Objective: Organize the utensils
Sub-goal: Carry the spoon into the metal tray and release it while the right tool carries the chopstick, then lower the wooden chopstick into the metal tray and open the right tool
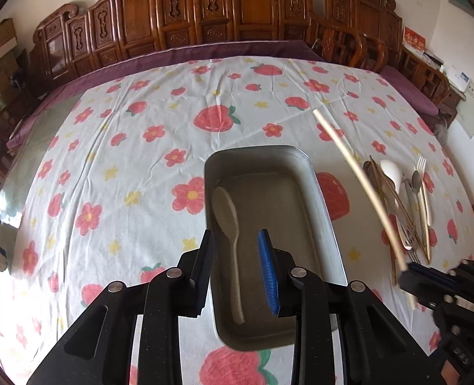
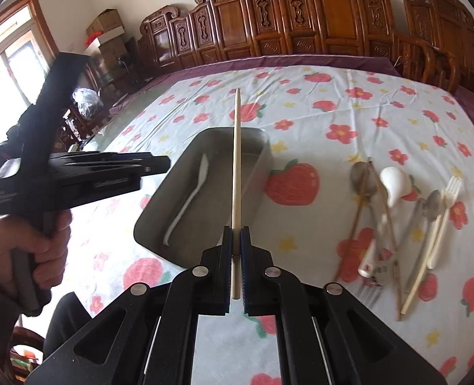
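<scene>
A grey metal tray (image 1: 320, 199) lies on the flowered tablecloth and holds one white spoon (image 1: 225, 211). My left gripper (image 1: 235, 240) is open and empty, hovering over the tray's near end above the spoon's handle. My right gripper (image 2: 236, 234) is shut on a pale wooden chopstick (image 2: 236, 160), held in the air over the tray (image 2: 262, 154); the spoon (image 2: 192, 192) lies in it. In the left wrist view the chopstick (image 1: 352, 173) slants up from the right gripper (image 1: 407, 271). A pile of utensils (image 2: 394, 211) lies right of the tray.
The pile (image 1: 404, 199) has spoons, forks and chopsticks, including a white ladle-like spoon (image 2: 396, 186) and a white fork (image 2: 452, 192). Carved wooden chairs (image 1: 205, 16) line the table's far edge. The left gripper (image 2: 76, 173) and hand show at the right wrist view's left.
</scene>
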{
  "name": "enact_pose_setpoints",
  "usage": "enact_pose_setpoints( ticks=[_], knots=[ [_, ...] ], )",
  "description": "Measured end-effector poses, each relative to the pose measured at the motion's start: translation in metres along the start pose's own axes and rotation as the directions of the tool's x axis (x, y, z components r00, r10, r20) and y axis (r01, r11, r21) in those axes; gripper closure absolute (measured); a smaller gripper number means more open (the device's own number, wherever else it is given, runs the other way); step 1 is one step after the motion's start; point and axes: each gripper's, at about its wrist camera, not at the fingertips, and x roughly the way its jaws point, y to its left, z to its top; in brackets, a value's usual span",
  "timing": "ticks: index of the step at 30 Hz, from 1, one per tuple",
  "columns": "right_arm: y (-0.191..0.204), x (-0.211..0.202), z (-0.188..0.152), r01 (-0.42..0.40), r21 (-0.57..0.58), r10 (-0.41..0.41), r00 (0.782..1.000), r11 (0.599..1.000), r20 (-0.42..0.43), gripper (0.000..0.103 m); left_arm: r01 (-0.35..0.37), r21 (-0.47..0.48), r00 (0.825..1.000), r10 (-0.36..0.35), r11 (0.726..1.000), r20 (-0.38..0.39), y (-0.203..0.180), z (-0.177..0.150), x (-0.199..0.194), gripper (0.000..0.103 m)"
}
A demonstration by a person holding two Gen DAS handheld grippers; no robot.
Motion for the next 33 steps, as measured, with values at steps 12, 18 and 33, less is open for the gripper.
enact_pose_setpoints(
  ticks=[12,18,33],
  knots=[
    [0.031,0.042,0.017,-0.018,0.019,0.019,0.999,1.0,-0.033,0.097,0.028,-0.045,0.996,-0.024,0.999,0.085,0.044,-0.014,-0.054,0.069],
    [0.039,0.052,0.022,-0.011,0.02,0.011,0.999,1.0,-0.034,0.097,0.011,-0.029,0.995,-0.008,1.0,0.1,0.048,-0.018,-0.06,0.069],
    [0.01,0.012,0.013,0.012,-0.006,-0.012,0.999,1.0,0.035,0.072,0.049,-0.016,0.993,-0.047,0.999,0.111,0.027,-0.025,-0.064,0.056]
  ],
)
